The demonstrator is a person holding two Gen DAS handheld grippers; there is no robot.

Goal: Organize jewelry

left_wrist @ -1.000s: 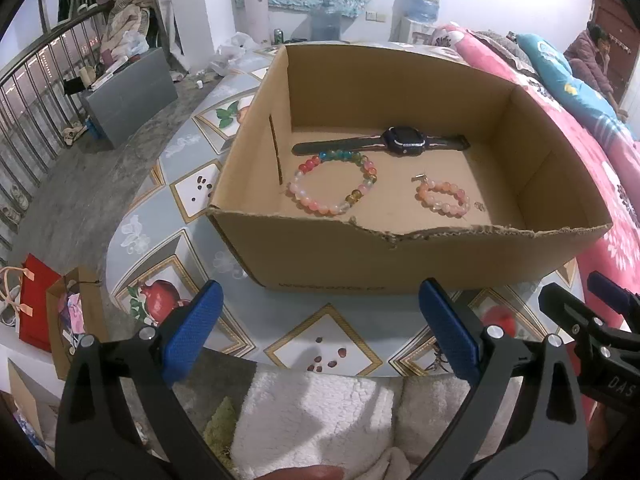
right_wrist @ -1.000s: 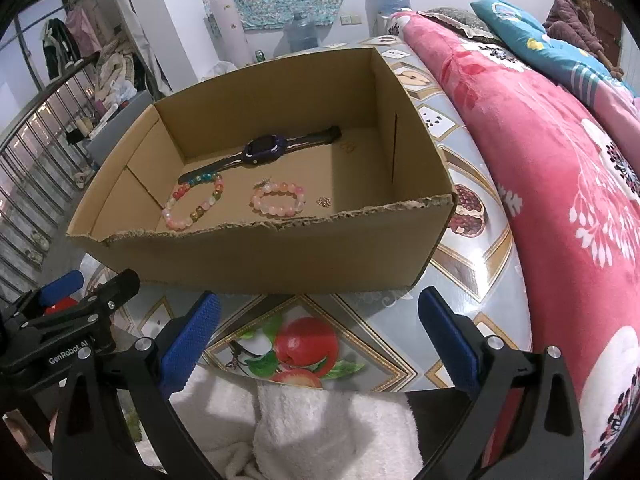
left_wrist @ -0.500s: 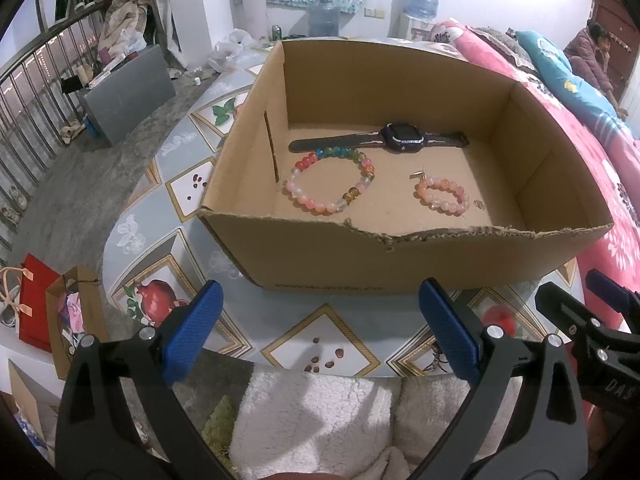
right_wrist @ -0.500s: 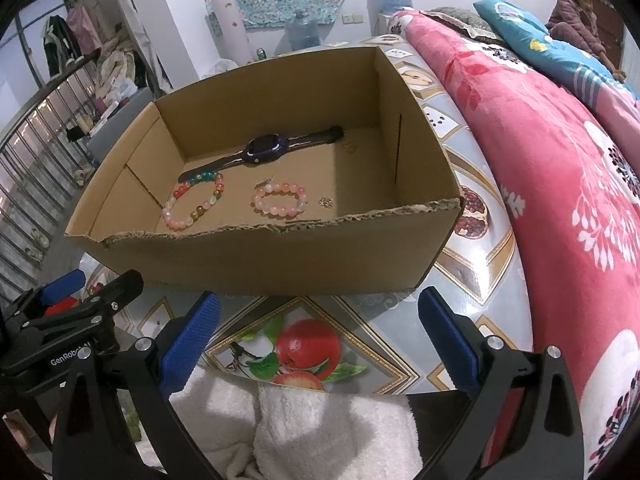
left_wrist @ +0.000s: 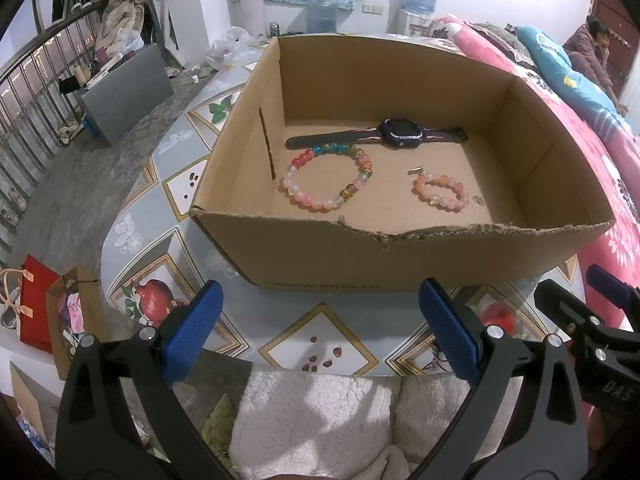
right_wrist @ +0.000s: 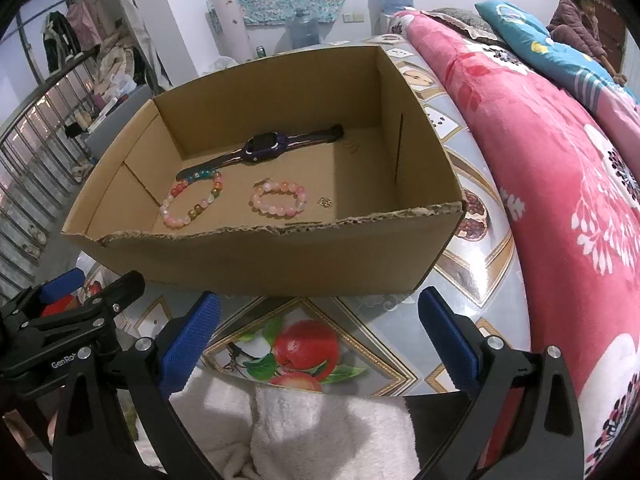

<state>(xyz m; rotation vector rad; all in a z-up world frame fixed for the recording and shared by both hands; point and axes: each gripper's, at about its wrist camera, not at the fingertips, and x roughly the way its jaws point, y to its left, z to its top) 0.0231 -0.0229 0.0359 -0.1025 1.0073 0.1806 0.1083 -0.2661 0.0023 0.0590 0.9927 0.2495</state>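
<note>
While both tools are hanging just off the near edge of the table (left_wrist: 132, 240), we're holding nothing: left gripper (left_wrist: 320, 332) spread wide and empty, right gripper (right_wrist: 320, 332) likewise spread wide, pads touching nothing. Each is sitting short of the near wall of the cardboard box (left_wrist: 400, 260).

All the jewelry is lying loose on the box floor. The multicolour bead bracelet (left_wrist: 328, 178) is toward the left wall, its far beads touching or overlapping the strap of the watch (left_wrist: 400, 134), which is lying along the back wall. The pink bead bracelet (left_wrist: 440, 190) is mid-floor near the front wall, and a tiny charm (right_wrist: 325, 201) is just beside it.

Risks we're judging from here:
- Reaching in, fingers clipping the torn front rim and shoving the box.
- Round beads rolling out of a flat pinch.
- Grabbing the multicolour bracelet and dragging the watch strap with it.
- Charm too small to pinch cleanly.
</note>
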